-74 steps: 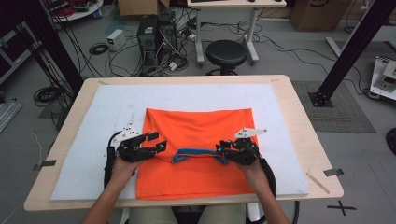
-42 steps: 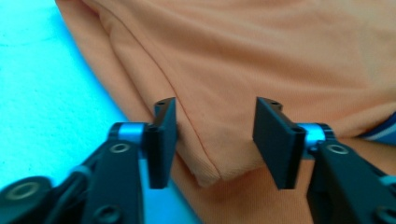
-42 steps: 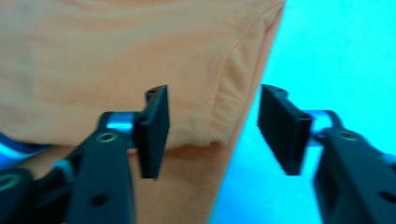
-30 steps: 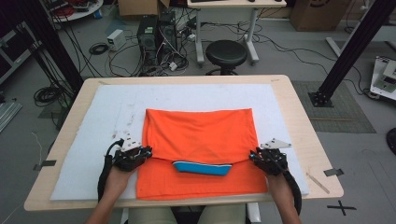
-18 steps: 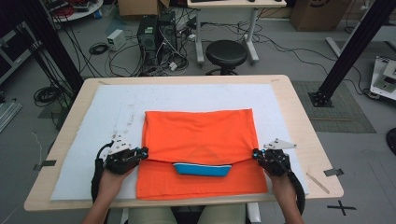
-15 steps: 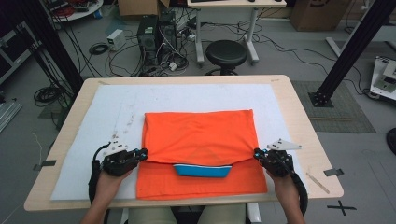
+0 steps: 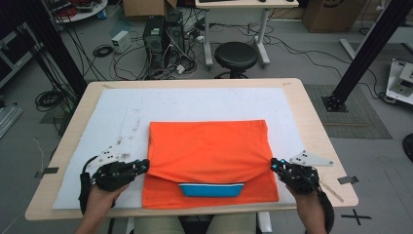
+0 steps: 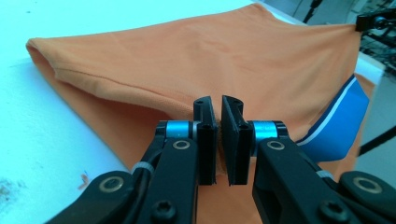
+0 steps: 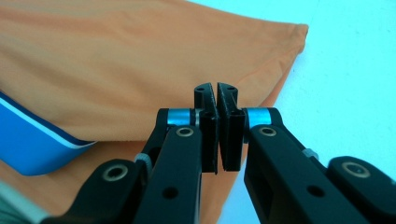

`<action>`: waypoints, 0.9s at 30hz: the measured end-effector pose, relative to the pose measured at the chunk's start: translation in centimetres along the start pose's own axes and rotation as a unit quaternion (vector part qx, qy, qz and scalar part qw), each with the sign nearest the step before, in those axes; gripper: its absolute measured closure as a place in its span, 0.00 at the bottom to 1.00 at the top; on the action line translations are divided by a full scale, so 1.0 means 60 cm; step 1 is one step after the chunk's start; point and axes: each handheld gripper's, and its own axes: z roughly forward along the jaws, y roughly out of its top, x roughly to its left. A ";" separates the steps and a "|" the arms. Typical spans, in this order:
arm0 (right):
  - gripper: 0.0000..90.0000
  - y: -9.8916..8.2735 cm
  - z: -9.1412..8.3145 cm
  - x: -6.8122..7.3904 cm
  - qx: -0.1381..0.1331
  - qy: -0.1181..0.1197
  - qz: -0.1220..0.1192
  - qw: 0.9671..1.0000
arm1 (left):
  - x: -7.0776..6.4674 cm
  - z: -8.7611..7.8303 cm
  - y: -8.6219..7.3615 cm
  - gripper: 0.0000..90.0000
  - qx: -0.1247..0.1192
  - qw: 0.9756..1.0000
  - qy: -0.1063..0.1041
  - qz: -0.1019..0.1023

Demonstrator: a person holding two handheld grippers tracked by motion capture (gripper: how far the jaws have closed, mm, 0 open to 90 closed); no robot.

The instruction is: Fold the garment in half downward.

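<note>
An orange shirt [image 7: 209, 146] lies folded on the white mat [image 7: 195, 102], with its blue collar [image 7: 211, 189] peeking out under the front fold. My left gripper [image 7: 144, 165] is shut on the upper layer's left edge, and orange cloth is pinched between its jaws [image 8: 218, 105]. At the right edge, my right gripper [image 7: 274, 164] is shut on the same layer [image 9: 216, 91]. The layer hangs taut between the two grippers, raised a little off the lower cloth [image 8: 210, 56]. The blue collar shows at the right [image 8: 341, 130] in the left gripper view, and at the lower left [image 9: 32, 144] in the right gripper view.
The mat covers most of the wooden table [image 7: 321, 122]. Beyond the far edge stand a black stool [image 7: 236, 56] and a computer tower [image 7: 158, 34] among floor cables. A black frame post [image 7: 365, 48] rises at the right.
Both hands have drawn outward and toward the table's front edge, lifting the shirt's upper layer. Its front edge now stretches between them, and the blue collar shows more.
</note>
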 end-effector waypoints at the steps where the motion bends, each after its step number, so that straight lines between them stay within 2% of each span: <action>1: 0.98 0.001 -0.005 0.002 0.001 0.001 0.000 1.000 | -0.001 -0.004 -0.001 0.94 0.000 1.000 -0.004 -0.005; 5: 0.98 -0.006 -0.007 0.006 0.018 0.000 -0.003 1.000 | 0.001 -0.001 -0.015 0.92 0.023 1.000 -0.008 -0.005; 6: 0.96 -0.010 -0.002 0.005 0.026 0.004 0.000 1.000 | 0.001 0.003 -0.018 0.87 0.029 1.000 -0.002 0.000; 8: 0.90 -0.017 0.010 0.003 0.037 0.001 0.007 0.999 | 0.005 0.007 -0.018 0.69 0.031 0.999 0.013 -0.006; 12: 0.79 -0.021 0.024 -0.008 0.028 0.000 0.024 0.999 | 0.018 0.010 -0.007 0.50 -0.001 0.999 0.037 -0.012; 15: 0.71 -0.013 0.031 -0.016 0.020 -0.010 0.027 0.999 | 0.037 0.021 0.006 0.43 -0.015 0.998 0.054 -0.015; 21: 0.62 0.016 0.041 -0.035 -0.007 -0.024 0.037 0.999 | 0.072 0.046 0.037 0.36 -0.036 0.997 0.074 -0.011; 27: 0.55 0.030 0.060 -0.052 -0.009 -0.029 0.040 0.999 | 0.097 0.070 0.060 0.35 -0.040 0.995 0.086 -0.008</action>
